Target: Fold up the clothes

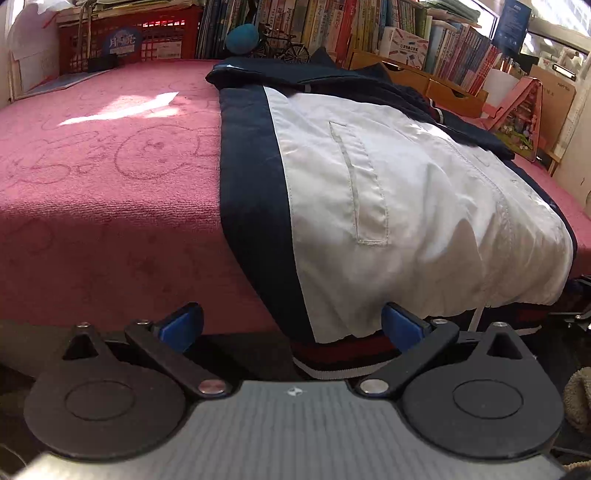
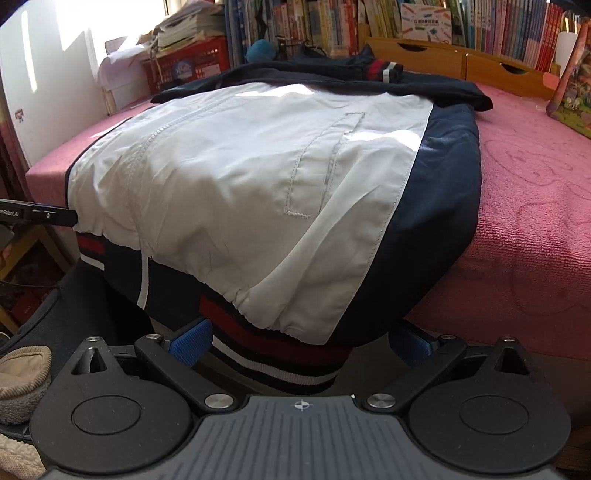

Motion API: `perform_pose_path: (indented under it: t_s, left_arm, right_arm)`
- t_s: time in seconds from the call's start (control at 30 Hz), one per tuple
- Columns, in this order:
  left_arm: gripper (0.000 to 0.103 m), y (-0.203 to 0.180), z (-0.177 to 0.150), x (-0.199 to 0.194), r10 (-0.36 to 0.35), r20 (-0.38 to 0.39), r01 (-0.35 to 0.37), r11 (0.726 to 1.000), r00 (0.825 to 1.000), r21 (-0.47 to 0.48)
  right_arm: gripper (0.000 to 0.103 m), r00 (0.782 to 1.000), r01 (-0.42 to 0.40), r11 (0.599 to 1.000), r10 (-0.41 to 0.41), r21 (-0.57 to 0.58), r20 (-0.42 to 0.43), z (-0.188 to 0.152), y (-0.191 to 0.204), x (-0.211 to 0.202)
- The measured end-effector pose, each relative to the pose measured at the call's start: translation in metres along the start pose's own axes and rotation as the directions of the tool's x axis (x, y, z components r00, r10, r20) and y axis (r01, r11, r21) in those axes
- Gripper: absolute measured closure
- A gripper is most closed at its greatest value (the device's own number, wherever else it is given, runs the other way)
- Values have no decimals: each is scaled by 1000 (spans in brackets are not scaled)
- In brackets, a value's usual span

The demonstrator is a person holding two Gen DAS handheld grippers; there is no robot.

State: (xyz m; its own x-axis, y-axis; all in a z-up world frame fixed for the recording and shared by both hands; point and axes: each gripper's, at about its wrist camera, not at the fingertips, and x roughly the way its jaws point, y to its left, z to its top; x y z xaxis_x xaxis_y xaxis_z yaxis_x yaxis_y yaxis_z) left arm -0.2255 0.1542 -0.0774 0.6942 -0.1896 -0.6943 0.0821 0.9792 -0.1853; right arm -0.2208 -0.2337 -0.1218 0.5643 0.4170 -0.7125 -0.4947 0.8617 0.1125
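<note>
Both tongs released, nothing between the pads. On my left wrist view the left tongs point(image 1: 291, 326) sit spread at the near edge of the surface point(image 1: 110, 221), which wears a pink towel-like cover. The jacket point(image 1: 388, 192) (white front panel, navy sides, red/white/navy striped hem) lies flat on that cover, filling the 12 to 3 o'clock part of the view. Its hem hangs over the near edge right between my blue fingertips point(image 1: 181, 326); the right-hand pad sits just beside the white fabric, and I can't tell if it touches.

On my right wrist view the right tongs point(image 2: 301, 341) are also spread wide, at the hem's other end. The jacket point(image 2: 258, 177) fills the 10 to 1 o'clock area, navy side panel toward 2 o'clock, bare pink surface point(image 2: 535, 221) at 3 o'clock. The striped hem droops over the edge just above the blue fingertips point(image 2: 192, 341). A striped cuff lies folded on the navy upper part of the jacket at 12 o'clock. At 9 o'clock a black part of the other rig shows at the hem's far end.

Behind the jacket: a red crate point(image 1: 122, 40) at 11 o'clock, a bookshelf point(image 1: 351, 26) along 12 to 2 o'clock, a small blue ball point(image 1: 242, 37) and a model bicycle point(image 1: 284, 46) beside it (left view).
</note>
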Motion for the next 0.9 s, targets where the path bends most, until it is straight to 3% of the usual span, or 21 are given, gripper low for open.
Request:
perform_pose_path:
  t_s: [0.07,0.1,0.13,0.17,0.2,0.23,0.3,0.4,0.47,0.53,0.6,0.7,0.77,0.83,0.9]
  left_arm:
    - [0,-2,-5,15,-39,-21,39,999,999,11]
    - [1,-5,-8,22,-58,-33,59,998,998,20]
    - [4,-7,-10,27,-90,-56,92,995,994,25]
    - [25,-11,-12,30,-144,-91,147,989,985,29]
    - [51,-16,-12,25,-198,-108,203,978,974,43]
    - [55,-21,-12,21,-250,-127,259,964,960,56]
    - [57,-32,-11,10,-348,-152,364,927,925,89]
    - [57,-45,10,-24,-465,-79,472,863,882,180]
    - [49,-51,31,-37,-527,-12,516,828,850,220]
    - [33,-56,56,-34,-548,60,519,818,834,247]
    - [33,-65,81,-19,-520,107,481,837,847,260]
    - [33,-73,115,13,-406,112,380,903,907,199]
    - [33,-70,126,30,-357,90,344,929,930,135]
    - [33,-63,127,35,-329,71,324,943,942,72]
    - [33,-61,121,21,-325,79,318,944,942,86]
  right_arm:
    - [1,1000,-9,1000,9,12,-4,-1,-5,9]
    - [5,1000,-28,999,29,38,-10,-1,-9,13]
    - [16,998,-62,995,64,76,-16,-1,-13,15]
    - [26,994,-106,987,109,117,-22,-1,-16,15]
    - [46,987,-156,975,162,157,-24,0,-20,11]
    - [54,977,-205,959,214,197,-24,1,-23,7]
    - [66,950,-301,920,312,251,-4,8,-28,-8]
    - [70,888,-459,845,449,274,103,34,-32,-45]
    - [69,848,-529,815,495,236,188,63,-34,-62]
    - [69,834,-542,819,497,187,240,95,-37,-60]
    - [69,838,-526,833,473,171,271,127,-42,-43]
    - [69,868,-477,850,416,224,269,170,-52,1]
    - [69,899,-429,858,373,284,230,187,-57,33]
    - [70,921,-387,866,342,316,188,192,-57,61]
    - [70,926,-377,868,340,324,166,193,-55,77]
